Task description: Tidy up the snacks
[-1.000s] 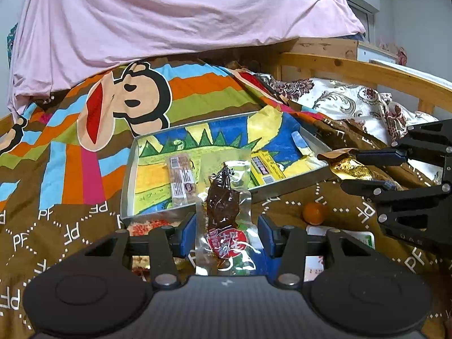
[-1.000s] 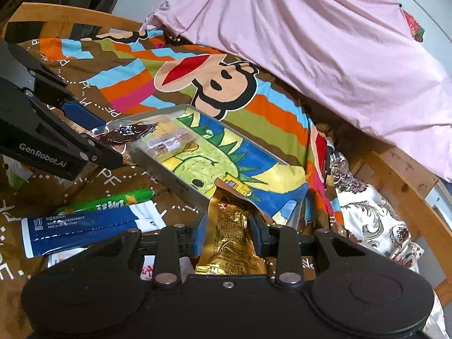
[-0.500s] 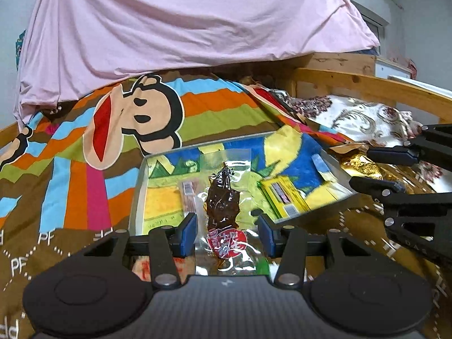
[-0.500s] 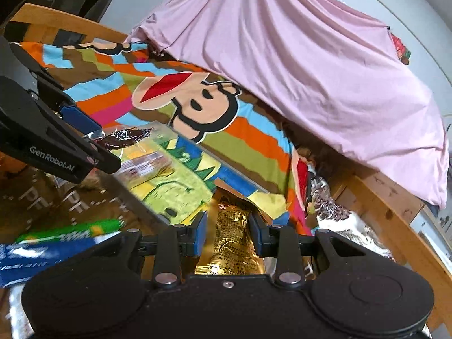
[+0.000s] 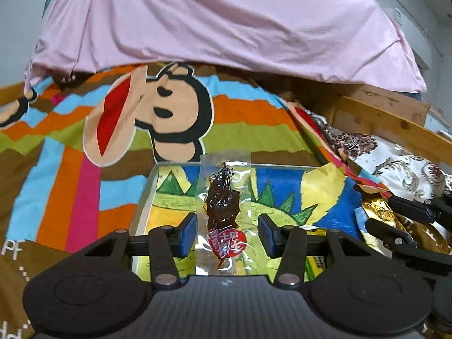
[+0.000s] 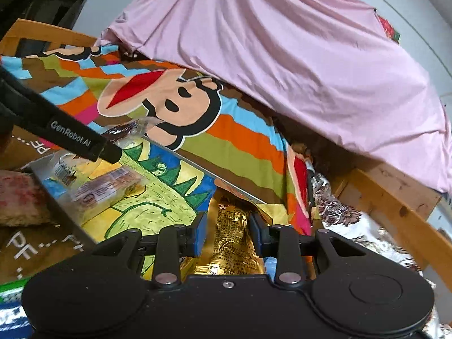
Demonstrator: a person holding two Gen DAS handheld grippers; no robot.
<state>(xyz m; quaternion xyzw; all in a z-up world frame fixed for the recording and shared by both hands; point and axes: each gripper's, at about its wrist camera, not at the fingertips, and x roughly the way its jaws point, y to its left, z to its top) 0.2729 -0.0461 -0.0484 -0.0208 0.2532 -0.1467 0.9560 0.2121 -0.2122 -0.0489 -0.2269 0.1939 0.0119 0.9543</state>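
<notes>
My left gripper (image 5: 226,236) is shut on a clear packet (image 5: 223,200) with a dark brown snack and a red label, held upright over the metal tray (image 5: 141,206), whose floor is a bright drawing. My right gripper (image 6: 228,234) is shut on a crinkled gold packet (image 6: 234,257) above the tray's right end (image 6: 240,192). In the left wrist view the gold packet (image 5: 375,209) shows at the right between the right gripper's fingers (image 5: 409,212). The right wrist view shows a left finger (image 6: 84,141) crossing the tray's far left corner.
A wrapped snack bar (image 6: 104,189) and a small clear packet (image 6: 66,169) lie in the tray, with a yellow box (image 5: 316,262) near its front. A reddish packet (image 6: 17,200) and blue and green packets (image 6: 8,296) lie outside on the striped blanket. A wooden rail (image 5: 389,124) borders the right.
Both grippers have moved forward with their packets, from in front of the tray to above it. The tray fills more of each view, and the loose snacks before it have slid out of the left view.
</notes>
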